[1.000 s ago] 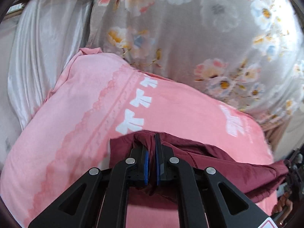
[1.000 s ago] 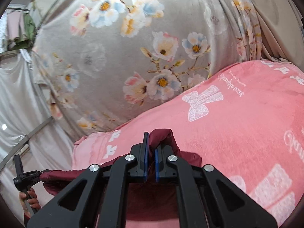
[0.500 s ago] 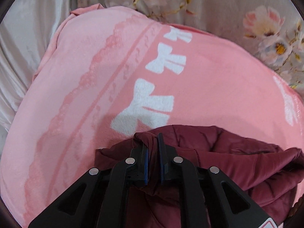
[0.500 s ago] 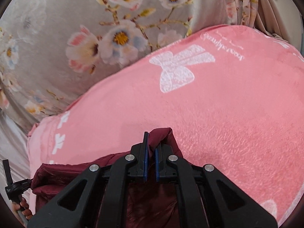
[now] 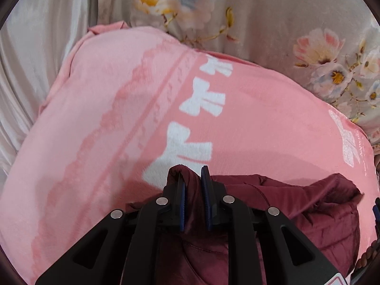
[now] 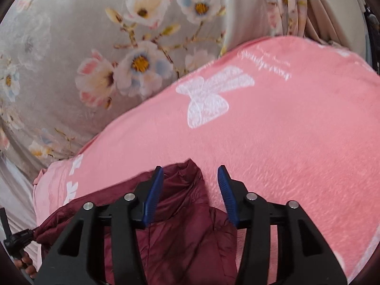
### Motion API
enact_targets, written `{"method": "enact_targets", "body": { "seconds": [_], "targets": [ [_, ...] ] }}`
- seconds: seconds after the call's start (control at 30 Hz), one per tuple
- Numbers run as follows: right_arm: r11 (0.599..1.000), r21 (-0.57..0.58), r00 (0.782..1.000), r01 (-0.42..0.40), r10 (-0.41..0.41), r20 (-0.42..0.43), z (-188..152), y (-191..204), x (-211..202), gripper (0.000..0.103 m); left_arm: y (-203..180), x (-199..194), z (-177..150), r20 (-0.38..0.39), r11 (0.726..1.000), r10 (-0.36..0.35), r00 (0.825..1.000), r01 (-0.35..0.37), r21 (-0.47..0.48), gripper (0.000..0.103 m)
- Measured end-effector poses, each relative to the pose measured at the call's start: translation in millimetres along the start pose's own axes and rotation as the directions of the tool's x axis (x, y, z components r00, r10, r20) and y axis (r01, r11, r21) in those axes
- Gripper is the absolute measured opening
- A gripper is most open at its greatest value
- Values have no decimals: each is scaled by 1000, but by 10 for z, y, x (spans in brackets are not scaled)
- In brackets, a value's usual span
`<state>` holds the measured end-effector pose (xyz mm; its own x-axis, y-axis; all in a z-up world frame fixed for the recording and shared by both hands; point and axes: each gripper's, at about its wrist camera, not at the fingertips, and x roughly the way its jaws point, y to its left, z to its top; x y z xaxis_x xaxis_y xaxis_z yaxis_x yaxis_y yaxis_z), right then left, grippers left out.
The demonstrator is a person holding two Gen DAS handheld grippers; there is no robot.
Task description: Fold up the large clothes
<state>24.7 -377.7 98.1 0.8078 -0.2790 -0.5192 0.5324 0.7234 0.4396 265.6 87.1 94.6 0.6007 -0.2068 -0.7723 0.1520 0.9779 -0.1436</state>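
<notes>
A dark red padded garment (image 5: 308,204) lies on a pink blanket with white bows (image 5: 118,118). In the left wrist view my left gripper (image 5: 192,173) has its jaws slightly parted, with a fold of the garment still between the blue pads. In the right wrist view the garment (image 6: 185,225) lies under and between the fingers of my right gripper (image 6: 190,169), which is open wide; its corner rests on the blanket (image 6: 285,130).
A grey floral cloth (image 6: 95,47) hangs behind the blanket, also in the left view (image 5: 285,11). A pale satin curtain (image 5: 35,59) is at the left. The hand holding the left gripper (image 6: 16,249) shows at the lower left of the right view.
Both grippers moved down with the garment to the blanket. The right gripper opened and let the garment go. The left jaws widened a little.
</notes>
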Motion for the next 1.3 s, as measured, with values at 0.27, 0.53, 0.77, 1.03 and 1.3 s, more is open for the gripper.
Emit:
{"method": "enact_targets", "body": {
  "seconds": [0.27,0.53,0.77,1.03,1.3],
  "targets": [
    [948,-298,991,-114,89,-97,-330,963,-31,47,-166,-242,123,93,991,104,990,-111,74,76],
    [883,-427,962,-197,89,-259,-827,1702,389,47,-361,-321,22,162,963,183,970,-210,172,82],
    [873,-462,944,-158,-4,-331,-948,1942,845,47,-1033,-42,-272,58,942,103,993,-116,314,69],
    [858,-474,927,-198,7,-375,-969,1977,1019,0,-1359,514,-319,-79,963,29,996,-7,269,50],
    [893,-419,916,-163,-21,-402,-1090,1826,1428,0,-1350,866,-385,-65,973,37,997,-21,230,51]
  ]
}}
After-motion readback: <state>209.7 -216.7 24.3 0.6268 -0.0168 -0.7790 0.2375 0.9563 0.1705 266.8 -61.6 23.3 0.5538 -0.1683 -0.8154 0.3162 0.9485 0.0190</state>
